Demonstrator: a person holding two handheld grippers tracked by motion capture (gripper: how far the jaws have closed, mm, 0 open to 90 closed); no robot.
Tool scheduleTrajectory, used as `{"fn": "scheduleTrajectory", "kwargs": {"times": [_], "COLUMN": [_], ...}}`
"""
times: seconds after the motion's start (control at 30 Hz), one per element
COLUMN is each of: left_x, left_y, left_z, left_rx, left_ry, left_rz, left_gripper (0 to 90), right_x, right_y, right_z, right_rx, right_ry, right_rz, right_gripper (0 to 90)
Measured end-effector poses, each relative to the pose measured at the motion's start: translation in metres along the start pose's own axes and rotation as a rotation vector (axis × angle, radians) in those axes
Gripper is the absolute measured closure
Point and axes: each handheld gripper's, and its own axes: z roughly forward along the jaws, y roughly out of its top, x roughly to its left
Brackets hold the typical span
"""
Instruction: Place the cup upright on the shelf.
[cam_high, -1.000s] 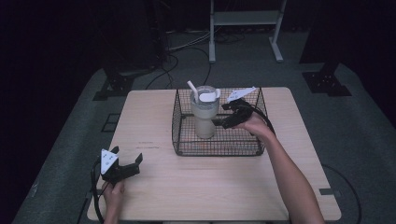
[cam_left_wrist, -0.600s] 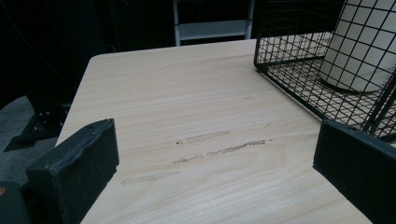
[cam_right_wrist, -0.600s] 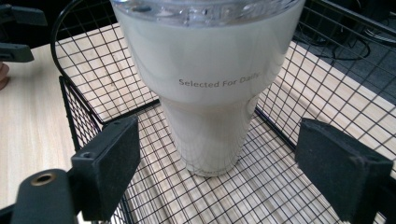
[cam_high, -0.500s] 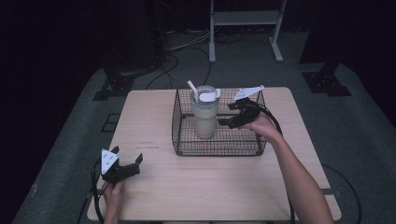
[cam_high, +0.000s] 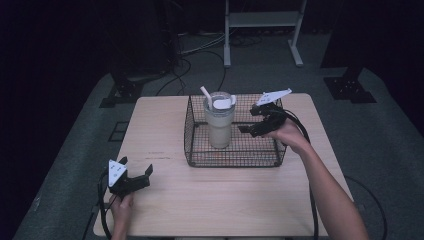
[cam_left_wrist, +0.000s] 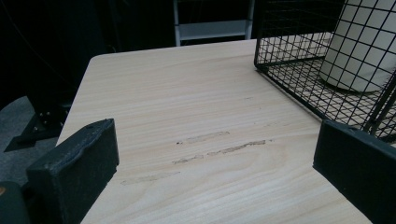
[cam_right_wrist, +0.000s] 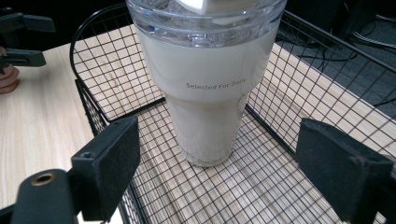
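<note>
**Tumbler upright in wire basket, both grippers open and empty**

- Black wire basket (cam_high: 235, 150) sits on the far-centre part of the wooden bench (cam_high: 225, 195). Open top, grid walls and grid floor, bench grain visible through the mesh.
- Sole content: one cream tumbler (cam_high: 219, 125), standing upright on the basket floor, left of the basket's middle in the high view and near the far wall. Clear lid (cam_high: 220, 101) on top, with a white straw (cam_high: 205, 93) poking out at a tilt. Whether there is liquid inside, can't tell: body is opaque.
- Right gripper view: tumbler (cam_right_wrist: 208, 88) dead centre, print on its side reads "Selected For Daily". Base flat on the mesh.
- Right gripper (cam_high: 261, 121): held over the basket's right half, aimed at the tumbler, near it but not touching. Jaws spread wide, one on each side of the cup in its own view, nothing between them.
- Left gripper (cam_high: 134, 180): resting low at the near-left corner of the bench, well apart from the basket. Jaws wide apart, bare bench between them. Its view catches the basket's near-left corner (cam_left_wrist: 299, 60) and the tumbler's lower body (cam_left_wrist: 362, 51) through the mesh.
- Person's right hand (cam_high: 287, 135) is at the basket's right wall; left hand (cam_high: 122, 207) is at the bench's near edge.
</note>
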Motion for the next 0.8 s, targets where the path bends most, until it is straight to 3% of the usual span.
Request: {"fn": "scheduleTrajectory", "kwargs": {"times": [0.4,0.8], "left_x": [0.0,0.0], "left_y": [0.0,0.0], "left_z": [0.001,0.001], "left_rx": [-0.002,0.001], "left_ry": [0.001,0.003], "left_rz": [0.0,-0.001], "left_gripper": [0.0,0.0], "right_x": [0.011,0.021], "right_y": [-0.005,-0.026], "right_z": [-0.023,-0.045], "right_rx": [0.013,-0.004], "right_ry": [-0.003,0.019], "right_rz": [-0.041,-0.049], "right_gripper": [13.6,14.0]}}
